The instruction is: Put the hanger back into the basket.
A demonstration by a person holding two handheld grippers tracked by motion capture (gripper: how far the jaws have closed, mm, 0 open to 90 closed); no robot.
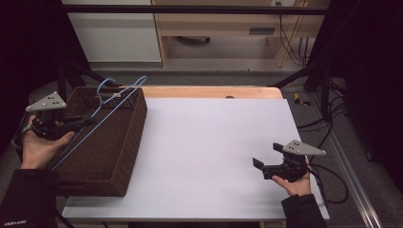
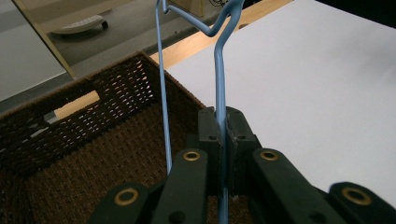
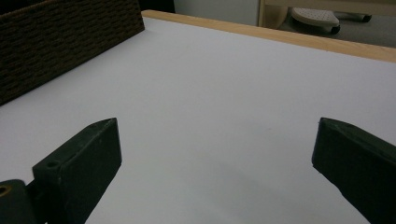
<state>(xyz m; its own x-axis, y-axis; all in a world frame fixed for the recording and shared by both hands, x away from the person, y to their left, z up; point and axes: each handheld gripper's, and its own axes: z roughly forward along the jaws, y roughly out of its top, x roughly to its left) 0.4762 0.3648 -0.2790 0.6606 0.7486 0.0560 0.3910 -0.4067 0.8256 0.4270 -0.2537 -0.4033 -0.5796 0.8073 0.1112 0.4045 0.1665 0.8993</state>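
Left gripper view: the blue hanger (image 2: 219,79) is pinched by one wire in the left tool (image 2: 223,122), slanting over the basket (image 2: 70,154), probably for clearance over its rim. The right tool (image 3: 215,154) gapes empty over the bench (image 3: 224,84).

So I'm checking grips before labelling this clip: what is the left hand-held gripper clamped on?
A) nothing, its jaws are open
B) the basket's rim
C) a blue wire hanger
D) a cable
C: in the left gripper view the left hand-held gripper has its jaws shut on one wire of the blue hanger, above the basket.
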